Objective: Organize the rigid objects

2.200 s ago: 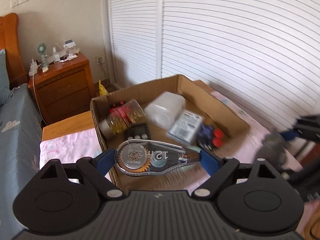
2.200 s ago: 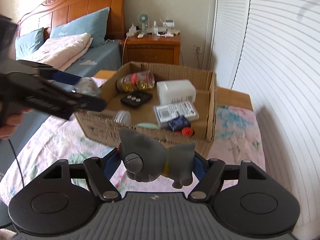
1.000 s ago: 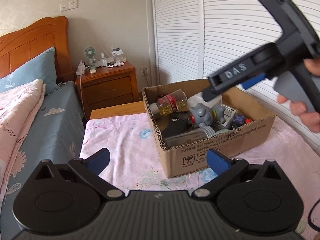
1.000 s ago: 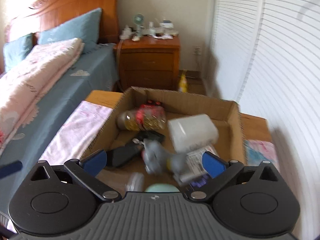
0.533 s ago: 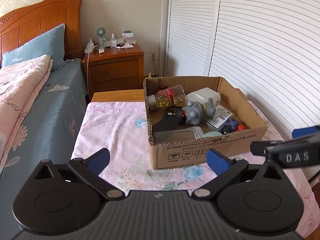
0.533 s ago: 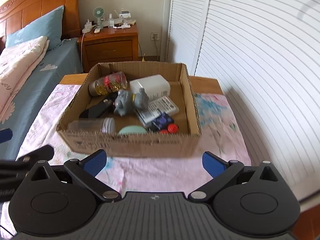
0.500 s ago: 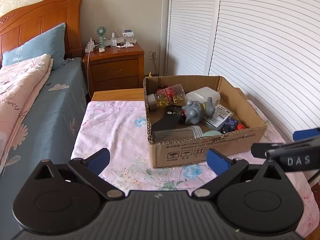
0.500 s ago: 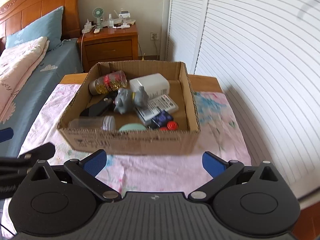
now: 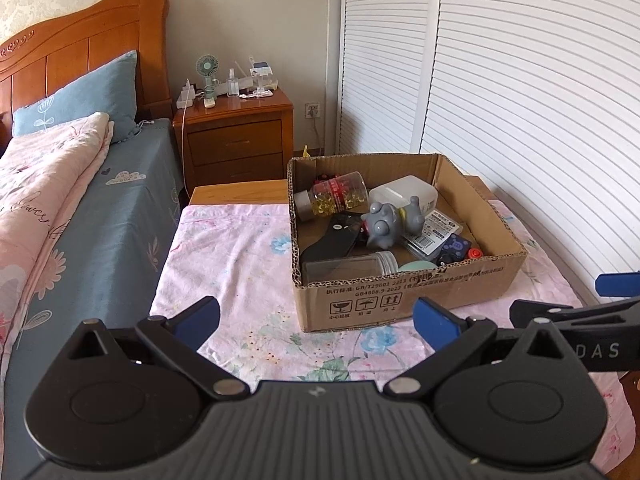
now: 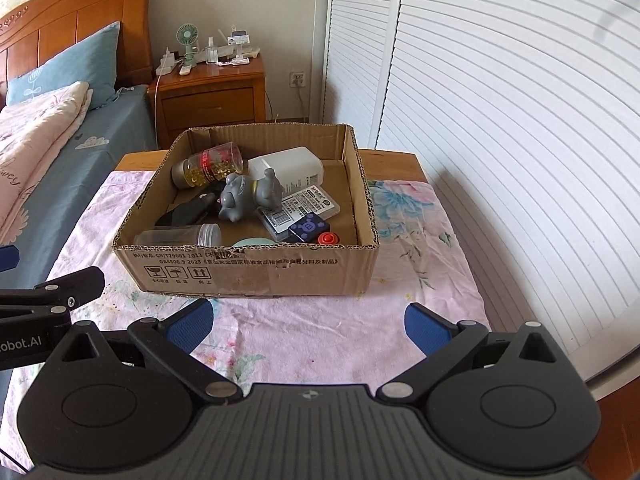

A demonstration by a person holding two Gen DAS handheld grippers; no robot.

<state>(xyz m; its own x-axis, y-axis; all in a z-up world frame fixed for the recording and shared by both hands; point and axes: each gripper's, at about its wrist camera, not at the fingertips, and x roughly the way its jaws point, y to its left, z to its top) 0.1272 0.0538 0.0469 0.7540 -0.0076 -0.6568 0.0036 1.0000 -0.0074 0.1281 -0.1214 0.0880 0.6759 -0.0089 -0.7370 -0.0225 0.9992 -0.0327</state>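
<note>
Cardboard box (image 10: 256,272) holds gray toy (image 10: 248,196) w/ bottles, both fingers spread.

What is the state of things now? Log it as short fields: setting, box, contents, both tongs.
setting: bedroom, floral cloth on a low table beside a bed
box: open cardboard box on the cloth
contents: grey toy, capsule bottle, white container, clear jar, black remote, labelled packet, small blue and red pieces
left tongs: open, empty
right tongs: open, empty
</note>
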